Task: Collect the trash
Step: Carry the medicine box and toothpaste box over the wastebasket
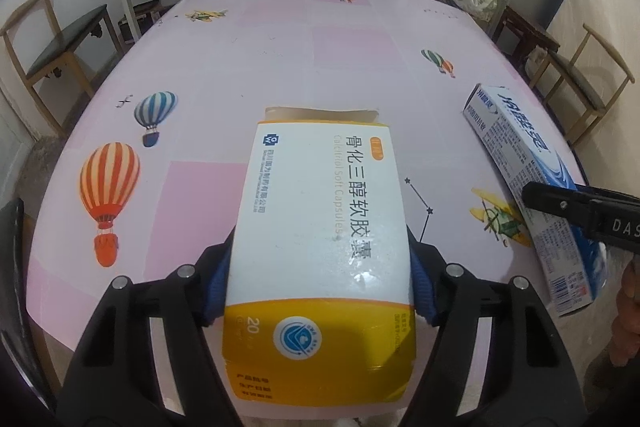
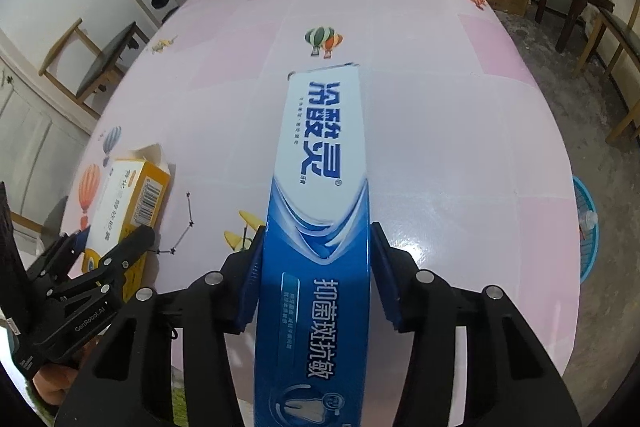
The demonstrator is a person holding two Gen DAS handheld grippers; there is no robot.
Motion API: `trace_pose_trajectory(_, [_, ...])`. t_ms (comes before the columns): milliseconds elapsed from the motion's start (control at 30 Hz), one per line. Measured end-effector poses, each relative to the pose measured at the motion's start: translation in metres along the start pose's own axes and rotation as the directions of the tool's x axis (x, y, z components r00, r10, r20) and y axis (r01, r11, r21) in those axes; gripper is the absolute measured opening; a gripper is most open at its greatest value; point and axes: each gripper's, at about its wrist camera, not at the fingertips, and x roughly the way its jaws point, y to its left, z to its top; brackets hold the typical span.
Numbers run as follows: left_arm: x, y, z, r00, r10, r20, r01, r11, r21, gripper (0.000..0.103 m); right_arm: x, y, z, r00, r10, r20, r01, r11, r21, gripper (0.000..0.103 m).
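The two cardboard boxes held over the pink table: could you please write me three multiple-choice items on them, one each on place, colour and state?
1. Where is the long blue and white toothpaste box?
A. between the fingers of the right gripper
B. flat on the pink balloon-print table
C. on a wooden chair

2. What colour is the band across the near end of the white capsule box?
A. green
B. yellow
C. red

3. How is the far end of the capsule box, held in the left gripper?
A. taped shut
B. crushed flat
C. open, with a flap up

Answers: 1 A, the blue pads press its two sides; 2 B, a yellow band shows in the left wrist view; 3 C, the hollow end and the raised flap show in both views.
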Motion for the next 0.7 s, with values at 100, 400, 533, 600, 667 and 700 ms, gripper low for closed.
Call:
trace_pose_trajectory(100, [-0.01, 0.0, 0.005, 1.0, -0.014, 0.026, 0.014, 1.0, -0.012, 0.067, -0.022, -0.01, 0.005, 0.997, 0.041, 0.059, -0.043, 0.999, 0.028, 0.047])
trace_pose_trajectory(400, [-0.065, -0.067, 0.053, 0.955, -0.253, 0.157, 0.235, 0.964, 0.125, 0.067, -0.184, -0.122, -0.013, 0.891, -0.168, 0.423, 0.052, 0.961, 0.273, 0.047])
trace_pose_trajectory(533, [-0.058, -0.134, 0.079, 0.902, -0.428, 0.051, 0.411, 0.89, 0.199, 0.067, -0.225, -0.186, -0.055, 0.846, -0.291, 0.448, 0.083, 0.9, 0.428, 0.047])
trace_pose_trajectory(600, [-0.042, -0.176, 0.09, 0.867, -0.496, -0.052, 0.496, 0.846, 0.199, 0.067, -0.223, -0.218, -0.079, 0.859, -0.295, 0.418, 0.053, 0.864, 0.501, 0.047])
trace_pose_trajectory(667, [-0.022, -0.22, 0.098, 0.828, -0.538, -0.161, 0.561, 0.806, 0.188, 0.067, -0.211, -0.247, -0.103, 0.882, -0.28, 0.38, 0.017, 0.823, 0.568, 0.047])
trace_pose_trajectory(700, [-0.013, -0.237, 0.101, 0.822, -0.534, -0.197, 0.566, 0.803, 0.186, 0.067, -0.205, -0.259, -0.112, 0.89, -0.276, 0.361, 0.008, 0.803, 0.596, 0.047])
